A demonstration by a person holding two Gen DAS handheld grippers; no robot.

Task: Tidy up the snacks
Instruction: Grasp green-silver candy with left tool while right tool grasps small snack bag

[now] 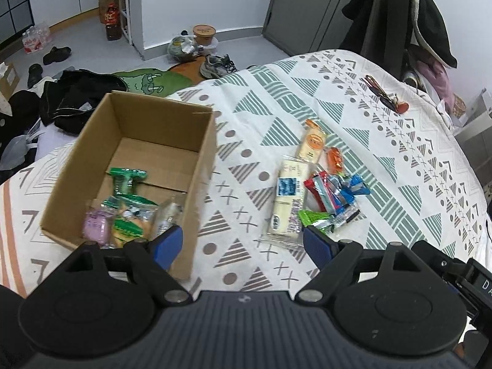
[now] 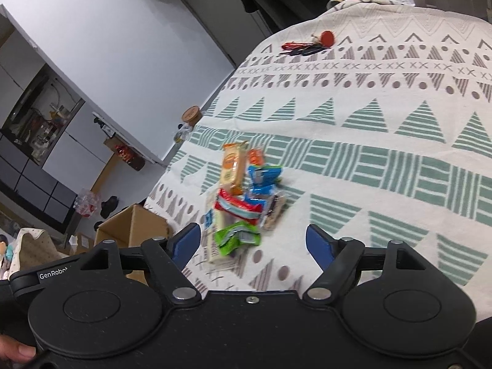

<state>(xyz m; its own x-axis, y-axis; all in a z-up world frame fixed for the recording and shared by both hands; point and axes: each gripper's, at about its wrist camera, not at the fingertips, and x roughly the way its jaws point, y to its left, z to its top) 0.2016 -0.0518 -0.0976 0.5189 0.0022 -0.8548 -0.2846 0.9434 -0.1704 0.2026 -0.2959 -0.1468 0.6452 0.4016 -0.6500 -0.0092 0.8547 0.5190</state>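
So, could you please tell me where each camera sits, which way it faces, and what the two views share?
Left wrist: on the left gripper, looking along its open blue fingers at the cardboard box and snack pile on the patterned bedspread.
Right wrist: on the right gripper, tilted, facing the same pile; a fingertip shows bottom left.
Shared: the pile, box, bedspread and red keys.

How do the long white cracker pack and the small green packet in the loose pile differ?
The white cracker pack is long, flat and pale with a blue label; the green packet is short, crumpled and bright green with silver foil showing. The white cracker pack lies lengthwise at the pile's box-side edge; the green packet sits at its near end, closest to the open right gripper. Both lie on the patterned cloth, outside the cardboard box.
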